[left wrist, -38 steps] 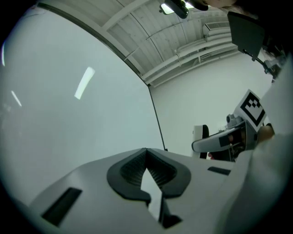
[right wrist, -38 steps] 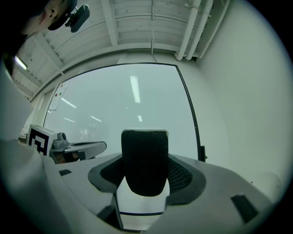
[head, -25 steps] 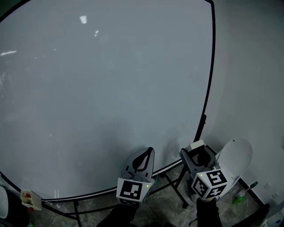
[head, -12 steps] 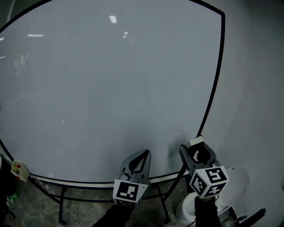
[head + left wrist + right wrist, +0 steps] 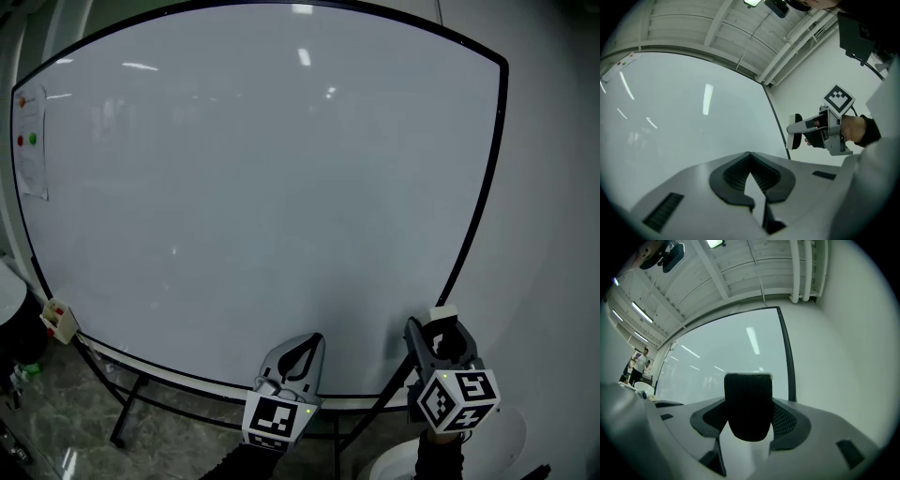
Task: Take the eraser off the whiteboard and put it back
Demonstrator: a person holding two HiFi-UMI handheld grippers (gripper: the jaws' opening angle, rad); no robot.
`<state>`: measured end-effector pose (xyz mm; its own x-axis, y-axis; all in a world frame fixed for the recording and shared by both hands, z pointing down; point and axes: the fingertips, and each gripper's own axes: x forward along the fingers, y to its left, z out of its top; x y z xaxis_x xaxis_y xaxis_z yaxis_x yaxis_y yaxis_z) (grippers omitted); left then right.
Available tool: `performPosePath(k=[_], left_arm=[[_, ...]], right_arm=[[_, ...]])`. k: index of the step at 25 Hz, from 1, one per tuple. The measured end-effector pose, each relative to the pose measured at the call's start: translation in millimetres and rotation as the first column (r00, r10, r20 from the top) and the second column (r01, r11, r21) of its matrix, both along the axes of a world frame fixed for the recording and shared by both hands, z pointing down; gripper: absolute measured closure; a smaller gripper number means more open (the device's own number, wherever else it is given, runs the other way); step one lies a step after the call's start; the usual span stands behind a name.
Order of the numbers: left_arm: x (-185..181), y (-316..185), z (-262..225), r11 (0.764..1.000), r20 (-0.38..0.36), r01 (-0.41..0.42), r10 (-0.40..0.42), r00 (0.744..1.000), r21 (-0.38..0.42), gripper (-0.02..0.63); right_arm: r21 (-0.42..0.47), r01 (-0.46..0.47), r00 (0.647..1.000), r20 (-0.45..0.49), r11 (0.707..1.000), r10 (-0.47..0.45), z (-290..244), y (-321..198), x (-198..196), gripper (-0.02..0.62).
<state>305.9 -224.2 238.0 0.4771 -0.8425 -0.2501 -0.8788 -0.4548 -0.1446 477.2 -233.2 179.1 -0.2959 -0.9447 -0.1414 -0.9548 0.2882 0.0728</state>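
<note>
A large blank whiteboard [image 5: 262,187] on a black-framed stand fills the head view. My right gripper [image 5: 439,330] is shut on the eraser [image 5: 748,406], whose black felt face rises between the jaws in the right gripper view; its white back [image 5: 442,313] shows in the head view just off the board's lower right edge. The eraser [image 5: 797,131] also appears in the left gripper view, held beside the board's right frame. My left gripper [image 5: 305,352] sits low before the board's bottom edge, jaws shut with nothing between them.
A sheet of paper with red and green magnets [image 5: 30,141] hangs at the board's upper left. A small white box [image 5: 58,321] is clipped at the lower left corner. The stand's black legs [image 5: 127,412] run below. A white wall [image 5: 553,234] lies right of the board.
The head view has tilted up and left, so more of the board shows, including its top edge and left side. Both grippers sit lower in the frame; the eraser stays held.
</note>
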Motion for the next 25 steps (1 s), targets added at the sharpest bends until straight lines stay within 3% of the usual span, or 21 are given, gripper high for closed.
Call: performPosePath(k=[10,14,19,25], left_arm=[[-0.6,-20.7,-51.7,0.997,0.015,-0.037,0.036,0.999,0.071,0.6],[10.0,-26.9,-83.7,0.991,0.014,-0.057,0.056,0.998,0.117,0.6],[27.7,-28.8,-118.7,0.979,0.068,-0.099,0.088,0.994,0.18,0.601],[33.3,-25.5,-149.7,0.966,0.05,-0.101,0.091,0.995,0.238,0.6]], right_arm=[[0.088,-0.028,0.999,0.017,0.996,0.027,-52.3,-16.2,-9.0,0.33],[0.093,-0.042,0.999,0.029,0.995,0.039,-65.2,-21.5,-7.1,0.33],[0.102,-0.072,0.997,0.012,0.992,0.071,-85.4,-29.1,0.8,0.33],[0.114,-0.106,0.994,0.017,0.988,0.104,-116.0,-39.3,17.6,0.33]])
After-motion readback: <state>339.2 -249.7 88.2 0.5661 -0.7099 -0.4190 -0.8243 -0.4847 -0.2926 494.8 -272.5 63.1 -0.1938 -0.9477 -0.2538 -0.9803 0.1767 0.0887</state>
